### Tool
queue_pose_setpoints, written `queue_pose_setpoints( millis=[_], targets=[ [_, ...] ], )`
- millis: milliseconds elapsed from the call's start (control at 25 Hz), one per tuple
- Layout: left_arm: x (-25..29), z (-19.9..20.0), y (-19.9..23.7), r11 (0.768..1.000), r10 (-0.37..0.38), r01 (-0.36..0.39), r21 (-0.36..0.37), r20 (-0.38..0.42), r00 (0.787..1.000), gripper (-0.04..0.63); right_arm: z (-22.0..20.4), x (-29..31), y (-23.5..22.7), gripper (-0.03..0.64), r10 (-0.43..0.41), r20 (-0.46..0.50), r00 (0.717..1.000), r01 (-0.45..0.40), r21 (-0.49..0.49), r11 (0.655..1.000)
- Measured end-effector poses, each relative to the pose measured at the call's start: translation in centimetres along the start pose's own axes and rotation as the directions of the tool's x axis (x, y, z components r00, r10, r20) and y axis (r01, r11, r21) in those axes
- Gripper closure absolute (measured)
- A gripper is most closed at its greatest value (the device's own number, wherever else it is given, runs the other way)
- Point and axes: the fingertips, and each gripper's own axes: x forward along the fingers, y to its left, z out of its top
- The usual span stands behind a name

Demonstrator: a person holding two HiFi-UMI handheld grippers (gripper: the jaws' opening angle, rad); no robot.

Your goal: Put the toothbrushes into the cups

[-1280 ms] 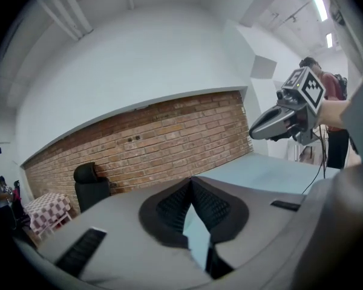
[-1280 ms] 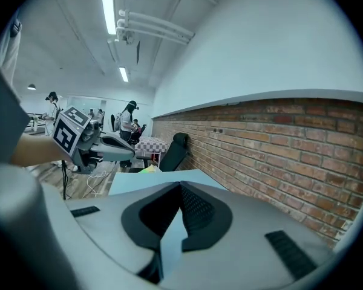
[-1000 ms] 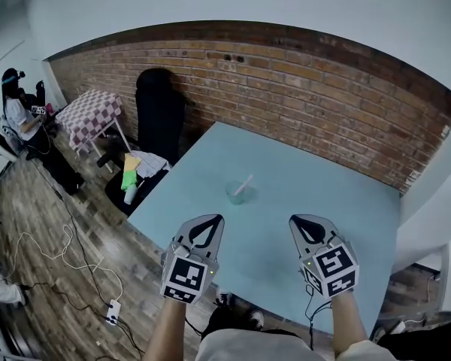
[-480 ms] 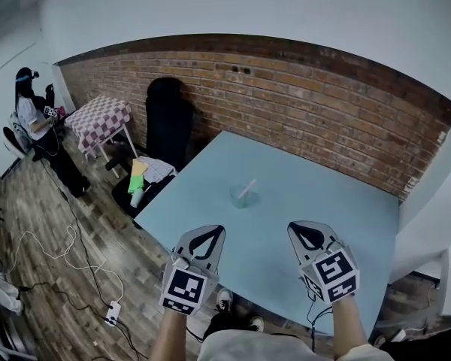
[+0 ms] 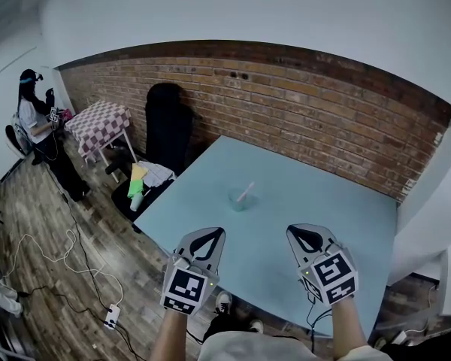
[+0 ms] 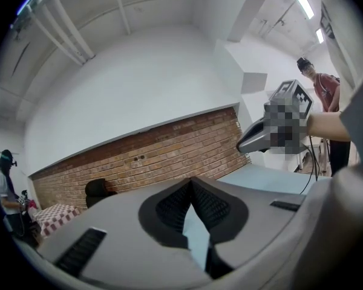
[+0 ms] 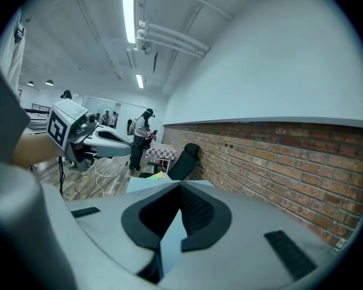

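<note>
head view: left gripper (image 5: pixel 203 239) and right gripper (image 5: pixel 310 237) side by side over the near edge of the light blue table (image 5: pixel 338 209), apart from each other, both pointing forward. left gripper view: jaw tips pressed together, nothing clamped, only a sliver of table showing through the gap behind the tips. right gripper view: likewise closed tip to tip and empty. ahead of both tools, roughly midway between them and well beyond the tips: clear cup (image 5: pixel 237 198) upright on the table, pale toothbrush (image 5: pixel 245 192) already inside, leaning toward the right gripper's side. past the cup, brick wall (image 5: pixel 301 104); off the left gripper's outer side, black chair (image 5: pixel 164 126).
</note>
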Motion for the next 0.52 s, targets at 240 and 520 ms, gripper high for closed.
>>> queue_pose_setpoints(
  millis=[240,520],
  targets=[
    [0.3,-0.5,-0.2,1.000,-0.006,0.006,-0.014,-0.013,1.000,0.580,-0.5,0.2,-0.2,0.611,0.001,-0.008,1.000,-0.001,0.005,1.000],
    [1.4,-1.4,0.1,1.000,-0.012,0.011,-0.027,-0.039,0.999,0.580,-1.0,1.1,-0.7,0.609,0.014,-0.023,1.000,-0.014,-0.007,1.000]
  ],
)
